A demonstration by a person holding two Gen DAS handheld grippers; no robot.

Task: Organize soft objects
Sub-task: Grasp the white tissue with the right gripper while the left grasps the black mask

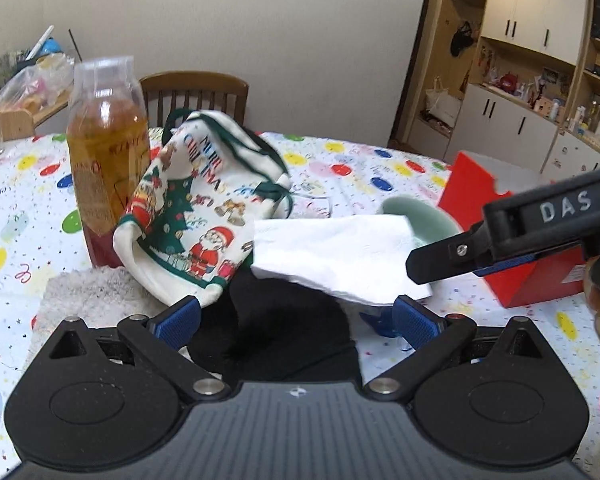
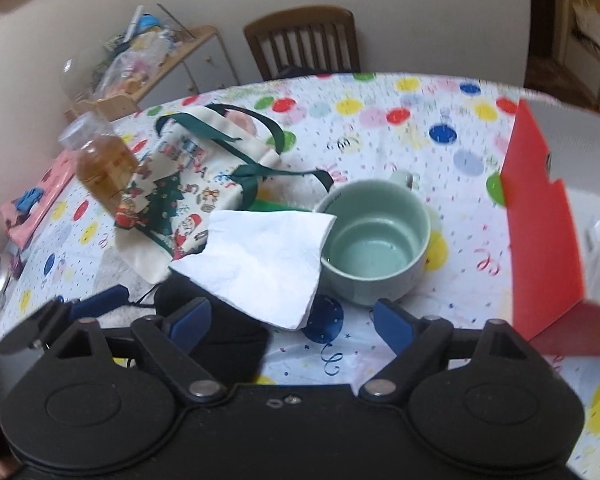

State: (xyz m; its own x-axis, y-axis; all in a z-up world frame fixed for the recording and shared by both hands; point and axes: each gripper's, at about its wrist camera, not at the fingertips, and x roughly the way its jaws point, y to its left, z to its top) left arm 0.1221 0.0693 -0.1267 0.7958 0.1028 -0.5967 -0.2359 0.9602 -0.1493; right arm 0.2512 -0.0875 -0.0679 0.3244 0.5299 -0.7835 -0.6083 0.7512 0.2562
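Observation:
A white paper napkin point(image 1: 332, 256) lies crumpled over a black cloth point(image 1: 292, 320) on the dotted tablecloth. Left of it slumps a Christmas tote bag point(image 1: 196, 208), with a fluffy white cloth point(image 1: 88, 292) beneath. My left gripper point(image 1: 298, 322) is open, its blue pads on either side of the black cloth. In the right wrist view my right gripper point(image 2: 292, 322) is open just above the napkin point(image 2: 268, 264), whose lower corner hangs between the pads, untouched. The black cloth point(image 2: 220, 332) sits by its left pad. One of its fingers point(image 1: 432, 258) reaches in from the right.
A bottle of amber liquid point(image 1: 104, 152) stands behind the tote bag. A pale green mug point(image 2: 376, 244) sits right behind the napkin. A red open box point(image 2: 540, 240) stands at the right. A wooden chair point(image 2: 304, 40) is at the far table edge.

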